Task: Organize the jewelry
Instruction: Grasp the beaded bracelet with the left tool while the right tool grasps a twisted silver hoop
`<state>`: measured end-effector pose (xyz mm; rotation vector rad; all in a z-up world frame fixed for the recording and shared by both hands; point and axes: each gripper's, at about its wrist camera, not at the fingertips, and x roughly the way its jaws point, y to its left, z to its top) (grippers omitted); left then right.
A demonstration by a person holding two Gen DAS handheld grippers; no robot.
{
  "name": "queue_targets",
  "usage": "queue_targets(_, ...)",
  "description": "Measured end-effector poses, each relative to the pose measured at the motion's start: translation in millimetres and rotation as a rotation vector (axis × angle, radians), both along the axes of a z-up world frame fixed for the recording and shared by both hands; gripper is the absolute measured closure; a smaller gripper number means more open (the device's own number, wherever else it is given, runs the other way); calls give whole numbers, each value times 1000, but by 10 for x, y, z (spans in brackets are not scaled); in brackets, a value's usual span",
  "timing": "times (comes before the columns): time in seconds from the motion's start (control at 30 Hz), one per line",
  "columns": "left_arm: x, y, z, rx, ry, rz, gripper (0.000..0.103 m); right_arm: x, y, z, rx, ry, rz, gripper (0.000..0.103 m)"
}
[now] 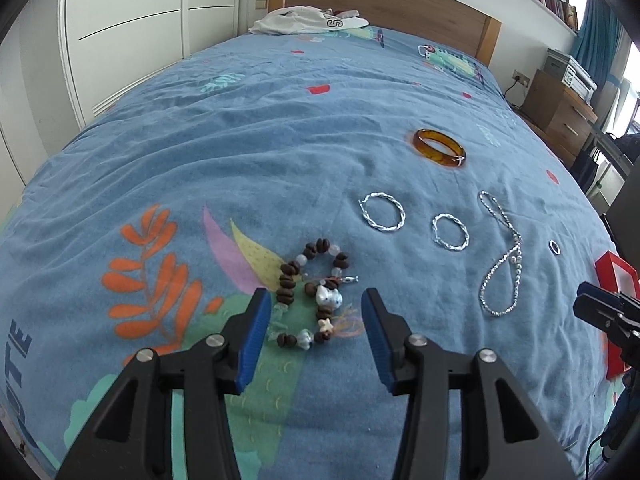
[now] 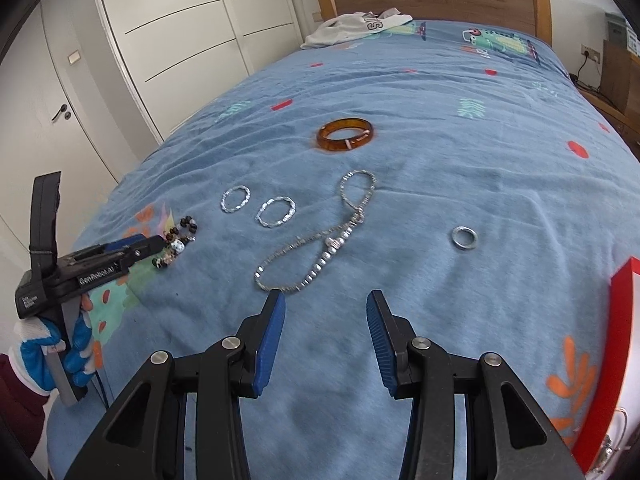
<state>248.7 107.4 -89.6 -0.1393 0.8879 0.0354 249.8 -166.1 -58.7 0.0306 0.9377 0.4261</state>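
Note:
Jewelry lies on a blue bedspread [image 1: 280, 152]. My left gripper [image 1: 316, 304] is open, its jaws on either side of a brown-and-white beaded bracelet [image 1: 316, 280], low over it. It also shows in the right wrist view [image 2: 176, 246]. My right gripper [image 2: 326, 304] is open and empty, just short of a silver chain necklace [image 2: 320, 236]. Two twisted silver hoops [image 2: 236, 199] [image 2: 276, 212], an amber bangle [image 2: 346, 135] and a small silver ring [image 2: 464, 237] lie farther out. A red-rimmed box [image 2: 624, 344] sits at the right edge.
A white garment [image 1: 308, 20] lies by the wooden headboard [image 1: 384, 0]. White wardrobe doors [image 2: 180, 40] stand to the left of the bed. A wooden nightstand [image 1: 560, 108] with a printer stands at the right.

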Motion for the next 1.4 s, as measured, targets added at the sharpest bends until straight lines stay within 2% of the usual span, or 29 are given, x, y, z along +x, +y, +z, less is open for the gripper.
queue_targets(0.23, 119, 91, -150, -15, -5, 28, 58, 232, 402, -25, 25, -17, 53, 59)
queue_targets(0.37, 142, 132, -235, -36, -3, 28, 58, 419, 648, -79, 34, -31, 77, 46)
queue_targets(0.4, 150, 137, -260, -43, -3, 28, 58, 468, 700, -103, 31, -34, 82, 45)
queue_targets(0.6, 191, 134, -359, -49, -1, 29, 57, 764, 935, -327, 10, -16, 85, 45)
queue_targets(0.83, 183, 124, -418, -49, -27, 19, 57, 916, 1079, -553, -34, -11, 76, 45)
queue_targets(0.93, 178, 94, -434, -27, -33, 17, 57, 929, 1099, -616, -47, -17, 74, 57)
queue_targets(1.0, 172, 83, -434, -18, -38, 15, 58, 933, 1084, -627, -41, -15, 71, 60)
queue_targets(1.17, 170, 66, -411, -6, -45, 8, 84, 874, 1039, -584, -25, -37, 66, 61)
queue_targets(1.4, 107, 56, -323, -25, -55, 3, 87, 687, 972, -389, 26, -67, 74, 61)
